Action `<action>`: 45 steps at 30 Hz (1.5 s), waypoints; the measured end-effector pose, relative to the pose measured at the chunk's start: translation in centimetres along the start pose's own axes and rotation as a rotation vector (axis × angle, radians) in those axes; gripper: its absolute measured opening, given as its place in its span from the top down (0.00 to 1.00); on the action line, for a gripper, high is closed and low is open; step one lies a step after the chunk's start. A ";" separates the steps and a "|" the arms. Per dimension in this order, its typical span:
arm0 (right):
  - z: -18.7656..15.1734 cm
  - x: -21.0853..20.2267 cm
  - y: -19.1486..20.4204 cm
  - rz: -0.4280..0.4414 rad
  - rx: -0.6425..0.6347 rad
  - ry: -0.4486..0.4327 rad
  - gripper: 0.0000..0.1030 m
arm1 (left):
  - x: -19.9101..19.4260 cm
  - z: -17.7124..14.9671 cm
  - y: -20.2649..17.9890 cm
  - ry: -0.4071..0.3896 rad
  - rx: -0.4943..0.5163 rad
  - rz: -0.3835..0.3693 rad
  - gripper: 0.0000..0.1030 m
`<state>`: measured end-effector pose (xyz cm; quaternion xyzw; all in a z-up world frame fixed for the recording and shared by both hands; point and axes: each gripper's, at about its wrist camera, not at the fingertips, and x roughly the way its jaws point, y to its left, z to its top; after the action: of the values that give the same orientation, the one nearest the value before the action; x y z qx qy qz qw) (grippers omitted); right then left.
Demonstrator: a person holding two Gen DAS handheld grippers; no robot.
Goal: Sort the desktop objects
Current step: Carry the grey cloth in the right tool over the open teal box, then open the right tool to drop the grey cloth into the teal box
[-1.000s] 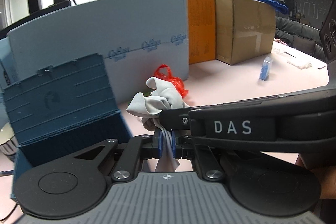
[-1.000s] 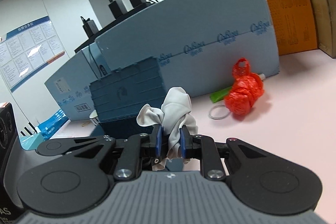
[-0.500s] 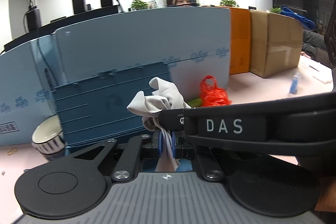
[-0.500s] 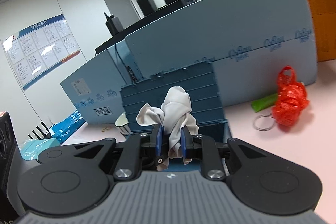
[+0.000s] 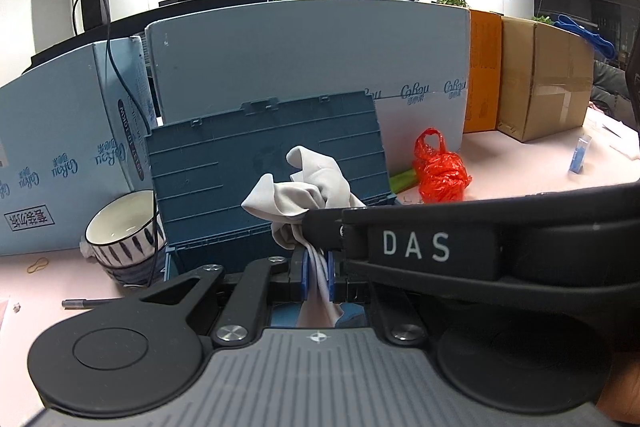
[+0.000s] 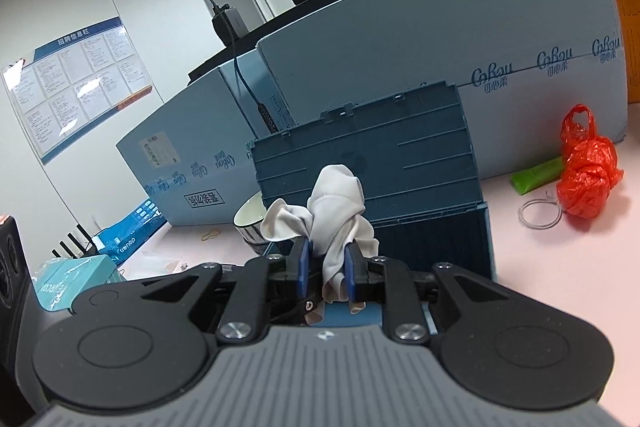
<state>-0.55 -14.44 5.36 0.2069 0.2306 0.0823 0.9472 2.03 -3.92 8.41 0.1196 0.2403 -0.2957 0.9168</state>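
At centre-bottom of both wrist views, the grey cloth [image 5: 304, 191] is bunched up between two tools: the left gripper [image 5: 318, 277] is pressed tight on a thin fold, and the right gripper [image 6: 325, 269] pinches a thicker wad of the same cloth, w/ the pads [image 6: 305, 263] squeezing it from both sides. Two-point hold prob. keeps the limp fabric from trailing. Straight behind it, mid-frame, sits the blue storage box [image 6: 440, 239] w/ its lid [image 5: 264, 163] propped upright against the foam board [image 5: 312, 55], so the opening is free for a drop-in; looks like the cloth is headed there. Bowl [image 5: 120, 227] touches the box's left side; red plastic bag [image 5: 440, 171] lies right of it on the pink desk [image 6: 560, 267].
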 end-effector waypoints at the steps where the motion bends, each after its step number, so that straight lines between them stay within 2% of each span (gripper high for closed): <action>1: -0.1 0.1 0.1 0.001 -0.001 -0.001 0.78 | 0.0 -0.1 0.1 0.000 -0.001 -0.001 0.93; 11: -1.1 0.9 0.3 0.001 0.020 0.018 0.78 | 0.3 -1.1 0.9 0.031 0.004 -0.011 0.93; 25: -0.7 2.4 -0.5 -0.006 0.019 0.050 0.78 | 2.3 -0.9 1.8 0.061 -0.021 -0.031 0.93; 30: -0.8 3.2 -1.0 -0.014 0.032 0.076 0.78 | 3.4 -1.1 2.3 0.104 -0.035 0.016 0.91; 32: -0.9 3.3 -1.1 -0.021 0.036 0.077 0.76 | 3.5 -1.2 2.5 0.109 -0.044 0.035 0.79; 33: -0.9 3.3 -1.2 -0.024 0.038 0.076 0.74 | 3.6 -1.2 2.6 0.108 -0.049 0.054 0.63; 34: -0.9 3.3 -1.3 -0.026 0.040 0.076 0.68 | 3.6 -1.3 2.7 0.107 -0.054 0.071 0.44; 35: -0.9 3.3 -1.4 -0.028 0.042 0.074 0.60 | 3.6 -1.3 2.8 0.103 -0.059 0.087 0.38; 36: -0.9 3.2 -1.4 -0.028 0.045 0.069 0.58 | 3.5 -1.4 2.8 0.094 -0.066 0.097 0.33; 45: -0.9 2.2 -1.6 -0.013 0.051 0.013 0.51 | 2.4 -1.3 2.6 0.065 -0.109 0.115 0.32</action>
<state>1.11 -15.04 3.03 0.2290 0.2399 0.0716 0.9407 4.81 -2.60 6.25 0.0927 0.2785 -0.2249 0.9291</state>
